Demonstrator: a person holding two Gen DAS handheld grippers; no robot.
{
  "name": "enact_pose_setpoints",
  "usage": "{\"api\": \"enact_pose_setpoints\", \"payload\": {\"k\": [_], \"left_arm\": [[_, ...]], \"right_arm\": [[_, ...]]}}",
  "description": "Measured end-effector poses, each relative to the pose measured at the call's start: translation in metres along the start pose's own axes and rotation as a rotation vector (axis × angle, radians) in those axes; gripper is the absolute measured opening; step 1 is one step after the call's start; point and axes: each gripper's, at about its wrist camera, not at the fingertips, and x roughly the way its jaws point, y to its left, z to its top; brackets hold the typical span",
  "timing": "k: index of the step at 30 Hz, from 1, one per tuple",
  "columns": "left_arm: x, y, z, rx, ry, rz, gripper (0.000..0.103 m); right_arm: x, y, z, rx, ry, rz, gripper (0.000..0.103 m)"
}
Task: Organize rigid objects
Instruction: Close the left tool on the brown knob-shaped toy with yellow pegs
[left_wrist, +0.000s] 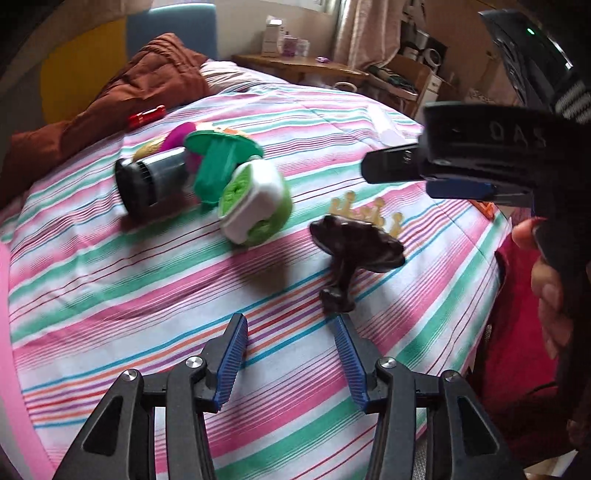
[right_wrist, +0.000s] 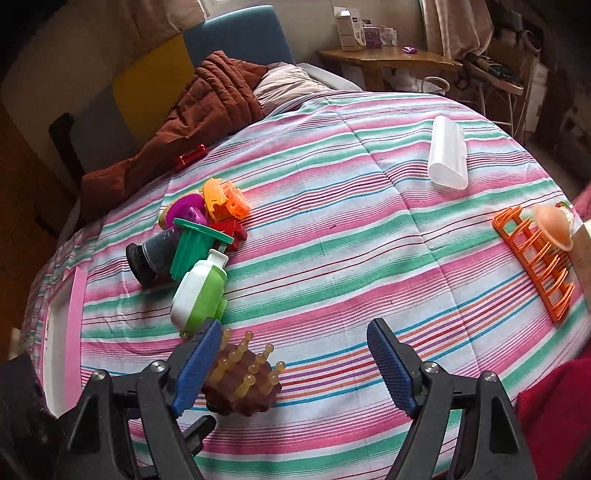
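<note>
Since toys are gathered in a pile (right_wrist: 195, 236) at frame left, both tongs, left (left_wrist: 291, 354) and right (right_wrist: 291, 365), hang released beside the brown brush (right_wrist: 242, 380) on the bed (right_wrist: 332, 221).

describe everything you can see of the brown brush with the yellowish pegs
The brown brush is a dark, glossy, plastic-looking piece with a scalloped round head, pale yellow ball-tipped pegs standing up from it, and a short stem ending in a knob, seen in the left wrist view. It lies tilted on the striped bedspread, apart from the toy pile. It sits by the right gripper's left finger; the jaws stand open and contact is unclear.
</note>
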Motion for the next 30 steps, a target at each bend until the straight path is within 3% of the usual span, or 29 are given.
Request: {"api": "enact_pose_setpoints", "payload": {"k": [6, 10, 15, 18, 25, 30], "left_arm": [[-0.013, -0.009, -0.001, 0.028, -0.088, -0.083, 0.049], [0.003, -0.024, 0.007, 0.101, -0.094, -0.053, 0.049], [0.017, -0.032, 0.011, 0.122, -0.056, -0.067, 0.023], [0.004, -0.021, 0.013, 0.067, -0.04, -0.099, 0.023], [-0.051, 0.002, 0.013, 0.013, -0.072, -0.062, 0.023], [-0.048, 0.026, 0.013, -0.027, -0.039, -0.033, 0.023]], "right_arm": [[-0.004, -0.013, 0.004, 0.05, -0.021, -0.02, 0.083], [-0.002, -0.017, 0.005, 0.065, -0.013, -0.023, 0.084], [0.003, -0.015, 0.005, 0.043, 0.001, -0.032, 0.084], [0.004, -0.016, 0.004, 0.045, 0.009, -0.029, 0.084], [0.005, -0.015, 0.002, 0.043, 0.015, -0.017, 0.084], [0.009, -0.009, -0.001, 0.029, 0.034, -0.002, 0.085]]}}
